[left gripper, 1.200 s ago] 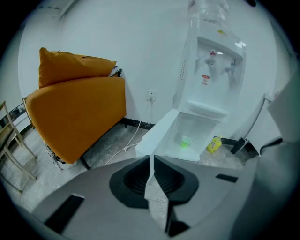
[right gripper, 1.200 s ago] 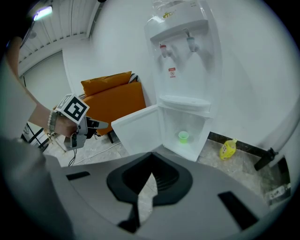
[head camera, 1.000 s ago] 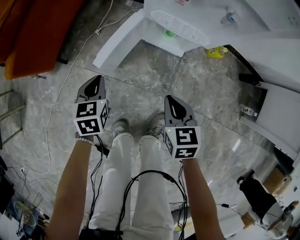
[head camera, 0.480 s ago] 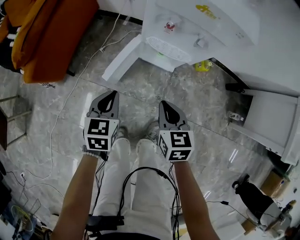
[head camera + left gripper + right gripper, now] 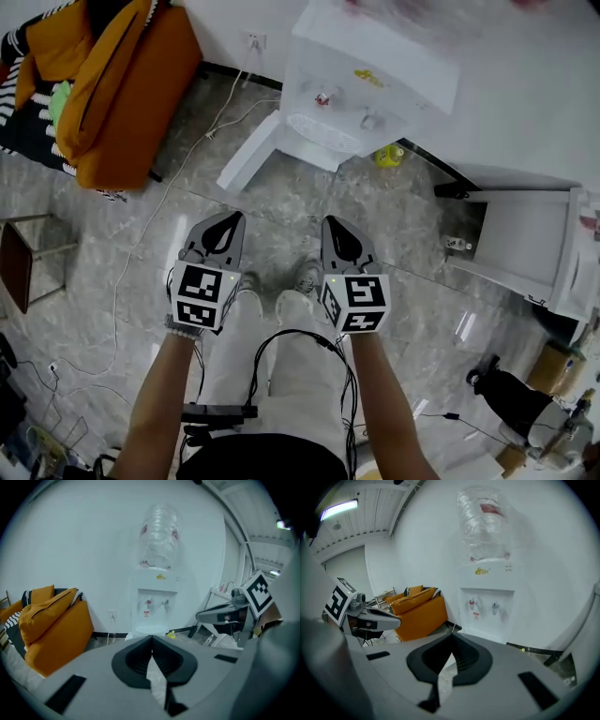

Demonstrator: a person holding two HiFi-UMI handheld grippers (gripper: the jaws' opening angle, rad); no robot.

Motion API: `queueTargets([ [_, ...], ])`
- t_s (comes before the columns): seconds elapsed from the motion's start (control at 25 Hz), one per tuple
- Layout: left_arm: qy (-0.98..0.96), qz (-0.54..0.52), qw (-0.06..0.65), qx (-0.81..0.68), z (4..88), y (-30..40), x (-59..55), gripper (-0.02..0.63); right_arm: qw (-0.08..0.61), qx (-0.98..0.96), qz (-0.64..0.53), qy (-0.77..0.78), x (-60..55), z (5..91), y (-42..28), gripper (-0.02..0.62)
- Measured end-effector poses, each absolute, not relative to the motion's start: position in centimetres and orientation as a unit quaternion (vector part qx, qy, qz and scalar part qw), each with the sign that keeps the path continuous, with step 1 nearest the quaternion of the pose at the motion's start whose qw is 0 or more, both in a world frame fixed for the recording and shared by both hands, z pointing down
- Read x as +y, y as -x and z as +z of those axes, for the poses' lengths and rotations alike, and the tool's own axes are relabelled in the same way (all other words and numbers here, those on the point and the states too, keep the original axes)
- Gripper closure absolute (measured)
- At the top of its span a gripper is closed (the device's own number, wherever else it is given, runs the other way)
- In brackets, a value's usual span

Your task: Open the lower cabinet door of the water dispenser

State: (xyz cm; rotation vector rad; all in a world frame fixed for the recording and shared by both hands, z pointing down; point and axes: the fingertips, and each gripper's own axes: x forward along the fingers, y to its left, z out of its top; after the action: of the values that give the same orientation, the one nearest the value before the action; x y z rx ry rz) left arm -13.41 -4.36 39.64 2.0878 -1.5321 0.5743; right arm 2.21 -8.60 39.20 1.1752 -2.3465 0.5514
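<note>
Floor [image 5: 375, 202]: grey marbled tile, cables trailing.
Legs [image 5: 267, 347]: white trousers, under both grippers.
Left gripper [image 5: 225, 225]: jaws pressed together, nothing between.
Right gripper [image 5: 334, 227]: also closed tight, empty, beside the left.
Water dispenser [image 5: 361, 75]: ahead at white wall, well apart from grippers.
Lower cabinet door [image 5: 251, 150]: swung open, left of dispenser base.
Orange sofa [image 5: 131, 103]: far left.

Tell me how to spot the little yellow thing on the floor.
Find the tall white water dispenser topped by a clear plastic bottle. By its foot, on the grey marble floor, lies a small yellow object; everything beside it is white or grey.
</note>
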Motion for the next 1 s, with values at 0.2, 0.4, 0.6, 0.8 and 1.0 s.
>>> queueTargets([
  [0.2, -0.775, 0.209, 0.235, -0.548, 35.3, 13.3, -3.3, 0.592, 0.212, -0.853, 0.192, -0.437, -7.8, 35.0, -1.9, 0.592],
  [0.4, -0.783, 0.191, 0.219, -0.550, 30.1, 13.3, -3.2, 0.592, 0.205, -0.864, 0.182, -0.422, -5.9, 31.5, -1.3, 0.592],
  [0.6, -0.798, 0.185, 0.185, -0.543, 25.4, 13.4, -2.5, 0.592, 0.196, -0.871, 0.165, -0.419, -4.6, 27.8, -0.9, 0.592],
  [0.8, -0.812, 0.176, 0.158, -0.533, 21.2, 13.5, -1.9, 0.592, 0.180, -0.876, 0.148, -0.423, -3.7, 23.8, -1.0, 0.592],
  [1.0, -0.821, 0.166, 0.140, -0.528, 18.0, 13.6, -1.4, 0.592, 0.164, -0.876, 0.137, -0.432, -2.8, 21.0, -1.5, 0.592],
])
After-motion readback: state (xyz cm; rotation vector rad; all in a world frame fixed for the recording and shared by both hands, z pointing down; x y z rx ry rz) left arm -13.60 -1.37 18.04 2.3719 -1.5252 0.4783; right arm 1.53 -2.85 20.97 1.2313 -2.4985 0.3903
